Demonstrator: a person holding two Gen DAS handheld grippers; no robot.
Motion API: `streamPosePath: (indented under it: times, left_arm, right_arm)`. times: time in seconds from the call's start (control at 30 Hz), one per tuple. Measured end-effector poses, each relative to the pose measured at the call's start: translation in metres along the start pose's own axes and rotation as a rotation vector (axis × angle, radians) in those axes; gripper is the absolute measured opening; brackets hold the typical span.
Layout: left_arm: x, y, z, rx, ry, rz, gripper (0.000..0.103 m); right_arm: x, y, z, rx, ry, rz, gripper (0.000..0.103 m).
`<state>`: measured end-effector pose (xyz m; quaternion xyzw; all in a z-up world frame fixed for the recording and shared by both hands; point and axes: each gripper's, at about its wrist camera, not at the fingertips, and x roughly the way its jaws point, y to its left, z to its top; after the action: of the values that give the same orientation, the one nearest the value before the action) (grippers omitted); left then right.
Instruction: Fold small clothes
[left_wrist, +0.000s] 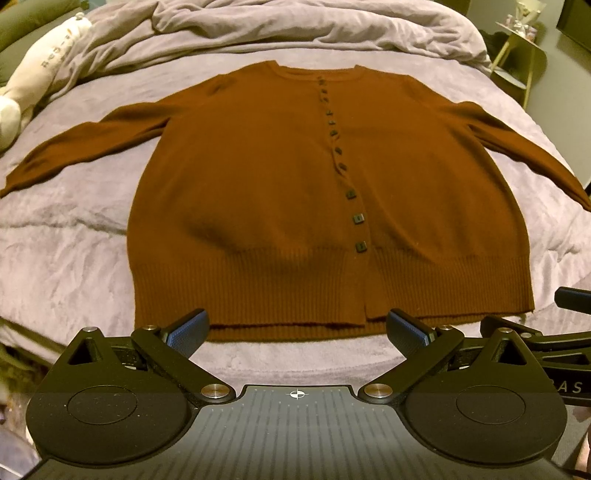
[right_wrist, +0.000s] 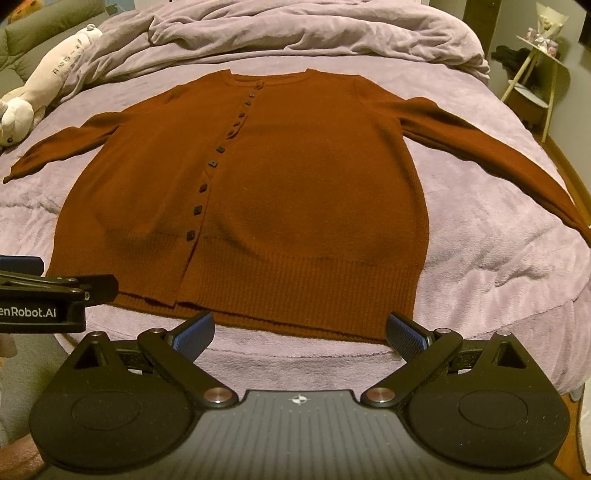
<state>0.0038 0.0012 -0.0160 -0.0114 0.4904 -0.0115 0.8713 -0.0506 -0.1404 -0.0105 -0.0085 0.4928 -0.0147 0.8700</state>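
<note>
Both grippers, left gripper (left_wrist: 295, 328) and right gripper (right_wrist: 301, 330), are hovering with jaws released at frame bottom, lining up on the flattened cardigan (left_wrist: 295, 192) hem for folding.

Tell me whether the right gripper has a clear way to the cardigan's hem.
Probably yes: the right gripper is open just short of the cardigan, and only bare blanket lies before its hem.
</note>
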Motion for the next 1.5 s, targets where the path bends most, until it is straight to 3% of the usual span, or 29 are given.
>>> streamPosePath:
  times: [1.5]
  left_arm:
    - [0.0051, -0.0043, 0.0033, -0.005, 0.030, 0.005, 0.103]
  right_arm:
    - [-0.0021, -0.0039, 0.0005, -0.007, -0.019, 0.040, 0.099]
